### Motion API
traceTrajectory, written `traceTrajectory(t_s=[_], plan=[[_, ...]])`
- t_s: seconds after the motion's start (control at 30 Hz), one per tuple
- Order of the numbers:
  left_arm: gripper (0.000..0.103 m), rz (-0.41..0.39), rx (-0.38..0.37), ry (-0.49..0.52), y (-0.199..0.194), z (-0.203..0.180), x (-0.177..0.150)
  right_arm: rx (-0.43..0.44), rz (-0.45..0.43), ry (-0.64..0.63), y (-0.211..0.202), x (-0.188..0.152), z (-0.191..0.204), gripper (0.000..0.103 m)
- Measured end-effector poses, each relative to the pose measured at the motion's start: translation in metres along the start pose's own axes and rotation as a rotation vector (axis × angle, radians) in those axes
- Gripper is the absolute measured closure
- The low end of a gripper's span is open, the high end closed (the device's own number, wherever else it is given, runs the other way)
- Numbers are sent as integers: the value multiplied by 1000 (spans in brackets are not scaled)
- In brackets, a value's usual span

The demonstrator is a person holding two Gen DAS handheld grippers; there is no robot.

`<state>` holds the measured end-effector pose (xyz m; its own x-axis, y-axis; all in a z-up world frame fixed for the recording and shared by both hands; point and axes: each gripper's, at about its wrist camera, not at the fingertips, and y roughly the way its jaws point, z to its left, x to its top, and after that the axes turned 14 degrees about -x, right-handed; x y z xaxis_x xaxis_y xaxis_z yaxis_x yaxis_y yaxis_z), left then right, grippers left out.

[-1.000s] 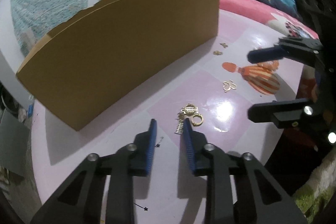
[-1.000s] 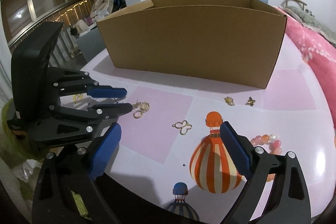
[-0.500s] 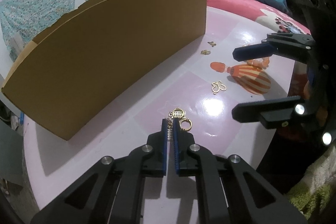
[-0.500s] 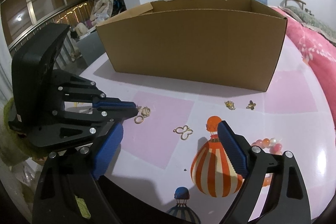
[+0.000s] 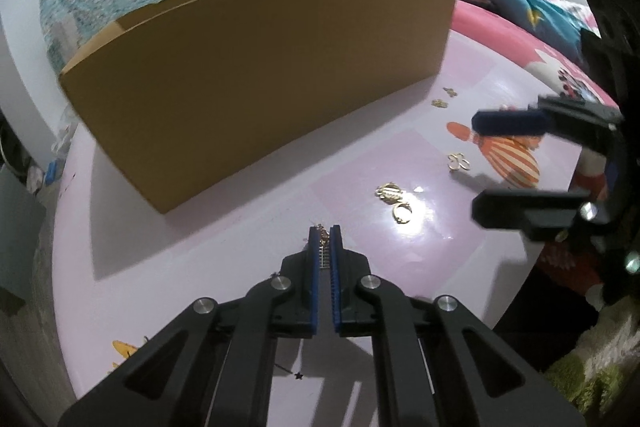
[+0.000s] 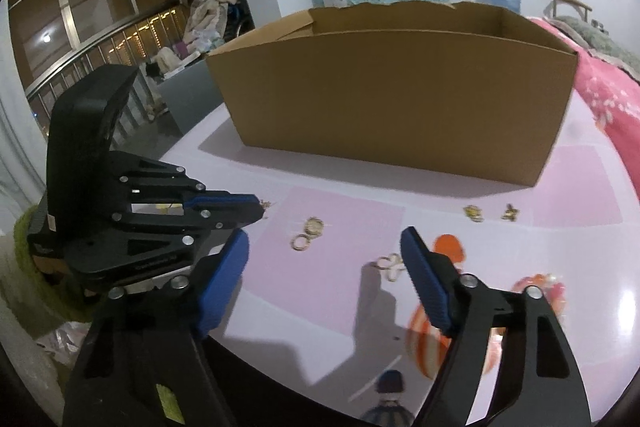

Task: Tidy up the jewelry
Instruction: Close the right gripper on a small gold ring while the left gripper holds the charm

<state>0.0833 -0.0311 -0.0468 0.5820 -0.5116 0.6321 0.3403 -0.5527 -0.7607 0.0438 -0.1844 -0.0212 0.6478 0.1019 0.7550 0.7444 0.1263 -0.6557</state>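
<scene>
The left gripper (image 5: pixel 325 239) pinches a small gold chain piece (image 5: pixel 322 250), probably an earring, just above the pink tabletop (image 5: pixel 224 227). Lift it straight, keep the pinch, and carry it over the cardboard box (image 5: pixel 256 75). The right gripper (image 6: pixel 324 279), nothing between its closing jaws, hovers near the butterfly charm (image 6: pixel 390 264).

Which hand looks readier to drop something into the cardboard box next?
Probably the left: its tool is shut on a small gold chain. The right tool, jaws closing, holds nothing; the box stands ahead.

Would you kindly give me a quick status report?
Left tool shut on gold chain piece. Right tool closing, nothing between. Cardboard box ahead, path clear.
</scene>
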Motion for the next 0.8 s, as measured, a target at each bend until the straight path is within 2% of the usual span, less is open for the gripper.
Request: traceTrajectory(t_s=[0.17, 0.23, 0.3, 0.8], plan=[[99, -13, -3, -29, -2, 5, -1, -51, 42, -24, 13, -2, 20, 59], [99, -18, -5, -36, -3, 7, -3, -63, 60, -18, 17, -3, 24, 73], [99, -23, -8, -41, -4, 8, -3, -68, 77, -2, 20, -4, 26, 80], [98, -40, -18, -56, -6, 12, -5, -171, 73, -70, 30, 1, 42, 91]])
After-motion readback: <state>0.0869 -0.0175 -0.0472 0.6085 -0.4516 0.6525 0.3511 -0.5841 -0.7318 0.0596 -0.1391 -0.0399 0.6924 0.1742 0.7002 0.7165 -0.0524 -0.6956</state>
